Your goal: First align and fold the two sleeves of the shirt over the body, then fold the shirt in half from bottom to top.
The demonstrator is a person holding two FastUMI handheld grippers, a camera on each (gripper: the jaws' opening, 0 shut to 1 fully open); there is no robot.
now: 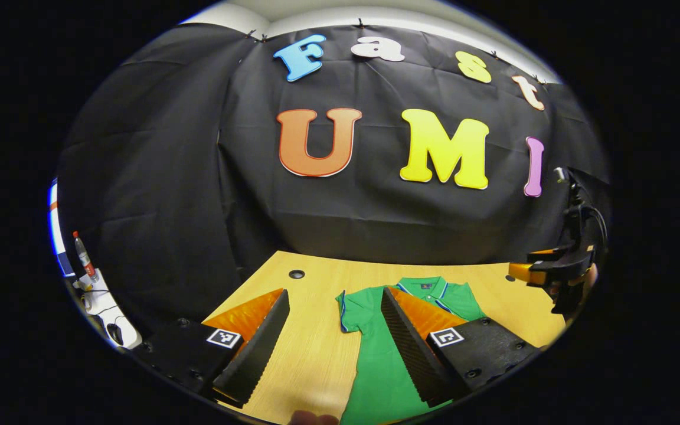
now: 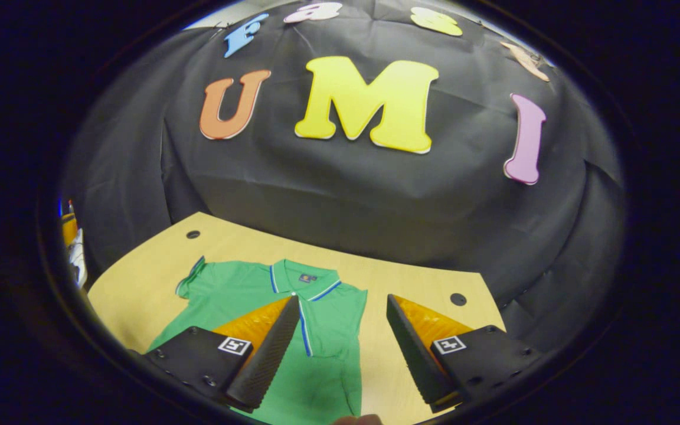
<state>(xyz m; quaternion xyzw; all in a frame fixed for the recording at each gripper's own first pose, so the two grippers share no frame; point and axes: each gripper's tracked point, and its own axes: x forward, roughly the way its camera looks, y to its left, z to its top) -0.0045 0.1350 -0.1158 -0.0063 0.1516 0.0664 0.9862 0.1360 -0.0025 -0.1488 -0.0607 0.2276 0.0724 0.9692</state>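
Observation:
A green polo shirt (image 1: 375, 366) with a blue-trimmed collar lies flat on the wooden table (image 1: 316, 354), collar toward the booth wall. My left gripper (image 1: 334, 292) hovers open over the shirt's left side; one finger is above bare table, the other above the chest. Its short sleeve (image 1: 346, 307) sticks out sideways. In the right gripper view the shirt (image 2: 239, 295) spreads left of centre, its sleeve (image 2: 192, 277) out to the left and its right edge running straight. My right gripper (image 2: 343, 298) is open above that right edge. It also shows at the far right (image 1: 526, 271), held above the table.
Round cable holes mark the tabletop (image 1: 296, 274) (image 2: 458, 299) (image 2: 193, 234). A bottle (image 1: 83, 257) stands on a white surface off the table's left. The black cloth wall closes the table's far side. A fingertip (image 1: 313, 418) pokes in at the bottom edge.

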